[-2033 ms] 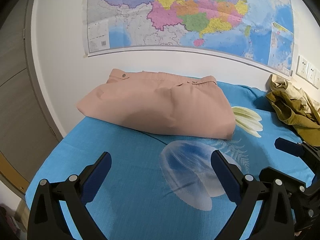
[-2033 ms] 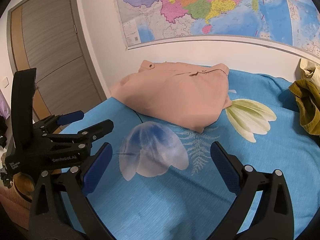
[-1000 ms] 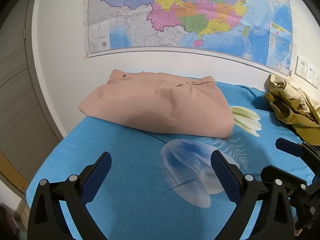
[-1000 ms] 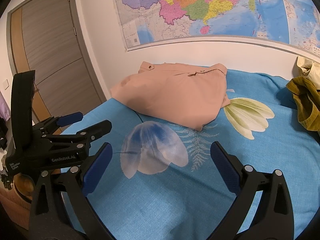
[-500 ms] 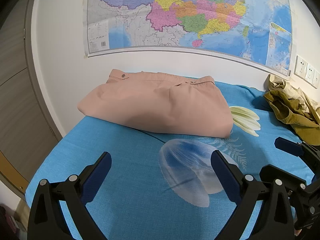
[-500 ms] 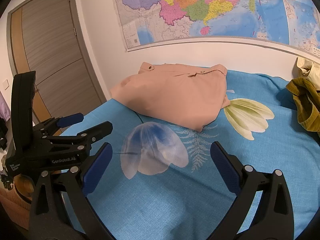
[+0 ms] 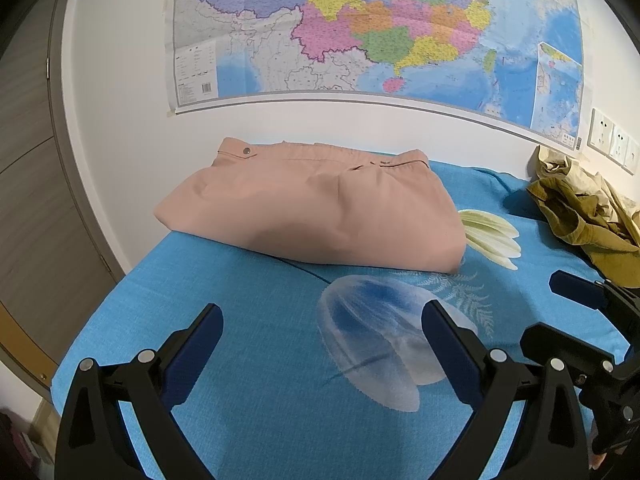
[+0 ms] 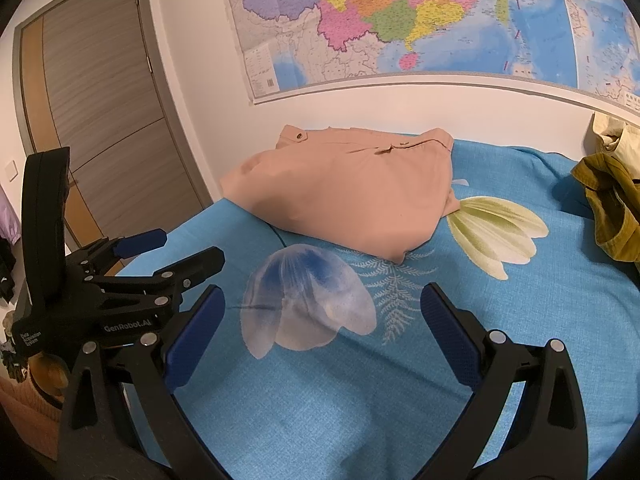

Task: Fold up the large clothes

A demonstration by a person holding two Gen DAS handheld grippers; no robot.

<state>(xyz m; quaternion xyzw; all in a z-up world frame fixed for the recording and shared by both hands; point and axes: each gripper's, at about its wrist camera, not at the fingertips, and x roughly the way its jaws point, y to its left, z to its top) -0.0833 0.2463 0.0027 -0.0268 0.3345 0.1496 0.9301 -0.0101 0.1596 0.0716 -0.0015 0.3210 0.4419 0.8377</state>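
Against the white wall, at the far left corner of the bed, lies the pink garment, folded into a soft, thick rectangle of matte woven cloth. Its waistband runs along the wall side, with a small metal snap near the left end and a short seam flap further right. The near edge is a rounded fold, slightly puffed, and a small tag of fabric pokes out at its right side in the right wrist view.

The bedsheet is bright blue with a fine, textile grain, printed with a translucent blue-white flower, a pale fern sprig and cream-yellow petals. A crumpled olive garment with a cream lining sits in a loose heap at the right, well apart from the pink one.

Both claws hover above the sheet, near its front edge, touching nothing. The left claw has its black plastic arms spread wide, blue rubbery pads facing inward. The right claw is equally spread and empty. Each appears at the edge of the other's view.

A glossy, colourful map hangs above the bed, beside a grey wood-grain door and white wall sockets.
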